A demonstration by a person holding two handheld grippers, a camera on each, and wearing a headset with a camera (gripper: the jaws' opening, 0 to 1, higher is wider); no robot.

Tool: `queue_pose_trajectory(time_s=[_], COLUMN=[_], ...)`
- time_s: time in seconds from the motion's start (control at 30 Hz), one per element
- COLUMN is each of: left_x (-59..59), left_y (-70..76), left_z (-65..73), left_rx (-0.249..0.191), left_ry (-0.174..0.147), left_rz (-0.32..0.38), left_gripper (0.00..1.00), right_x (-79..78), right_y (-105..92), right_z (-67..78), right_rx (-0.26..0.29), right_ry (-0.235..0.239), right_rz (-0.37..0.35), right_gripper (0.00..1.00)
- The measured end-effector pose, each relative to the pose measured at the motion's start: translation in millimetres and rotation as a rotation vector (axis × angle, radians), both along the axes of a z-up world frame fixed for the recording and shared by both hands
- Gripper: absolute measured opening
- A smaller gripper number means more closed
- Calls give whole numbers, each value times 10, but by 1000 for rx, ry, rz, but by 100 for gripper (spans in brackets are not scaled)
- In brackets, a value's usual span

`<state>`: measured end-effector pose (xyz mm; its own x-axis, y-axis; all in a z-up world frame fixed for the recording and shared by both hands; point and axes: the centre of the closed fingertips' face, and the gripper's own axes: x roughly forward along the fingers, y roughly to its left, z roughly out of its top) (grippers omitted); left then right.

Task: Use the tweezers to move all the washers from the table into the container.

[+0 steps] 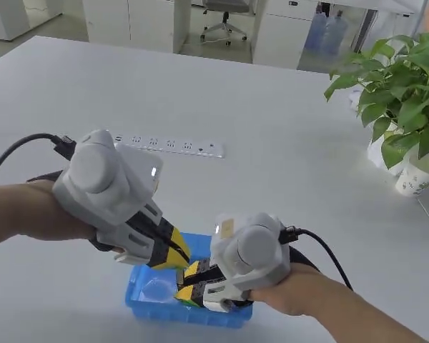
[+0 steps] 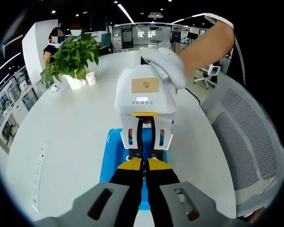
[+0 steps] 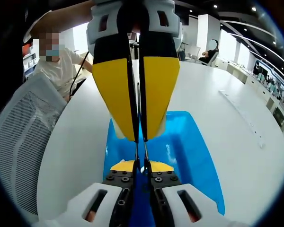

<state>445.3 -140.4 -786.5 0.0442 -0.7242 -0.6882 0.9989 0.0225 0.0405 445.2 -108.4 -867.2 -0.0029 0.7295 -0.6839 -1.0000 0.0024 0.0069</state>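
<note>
While two grippers meet tip to tip over the single blue container (image 1: pixel 164 314), little of its floor shows in the head view. The left gripper (image 1: pixel 180 256) reaches in from the container's left and the right gripper (image 1: pixel 187 286) from its near right corner. Both sets of yellow-tipped jaws are drawn together to a narrow slit.

The right gripper view shows what the head view cannot: a thin pale strip (image 3: pixel 143 153) runs from the left gripper's slit down to the right gripper's tips. It is too slim to tell whether it is the tweezers. Washers cannot be made out on the table (image 1: pixel 272 107) or in the container.

Beyond the container lies one white power strip (image 1: pixel 168 145). Far to its right stands one potted plant (image 1: pixel 400 86) with one paper cup (image 1: pixel 417 176) just beside it. One office chair (image 1: pixel 225 14) and two water bottles (image 1: pixel 327 32) stand past the table's far edge. The left gripper view adds one mesh chair (image 2: pixel 246 137) on the person's side of the container.
</note>
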Motion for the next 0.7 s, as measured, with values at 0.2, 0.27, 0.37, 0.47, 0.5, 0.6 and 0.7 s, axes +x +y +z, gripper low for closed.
queue_pose_trajectory(time_s=[0.2,0.27,0.37,0.47,0.5,0.6,0.7], left_x=[11,11,8,-2,-8,-18,-21], left_y=[-5,-10,-10,0,6,23,44], left_z=[2,14,38,68,87,133,185], left_rx=[-4,-7,-11,-14,-16,-21,-30], left_ry=[-1,-4,-6,-8,-9,-12,-14], left_rz=[2,2,3,6,7,13,19], left_gripper=[4,4,4,4,4,4,4], right_x=[11,16,13,9,4,0,-15], right_y=[-2,-2,-2,-4,-3,8,12], right_z=[7,18,38,69,85,133,183], right_rx=[1,4,9,14,18,27,36], right_ry=[1,-1,-2,-3,-4,-15,-21], right_rz=[-7,-9,-11,-14,-13,-13,-10], right_gripper=[11,11,10,10,10,9,8])
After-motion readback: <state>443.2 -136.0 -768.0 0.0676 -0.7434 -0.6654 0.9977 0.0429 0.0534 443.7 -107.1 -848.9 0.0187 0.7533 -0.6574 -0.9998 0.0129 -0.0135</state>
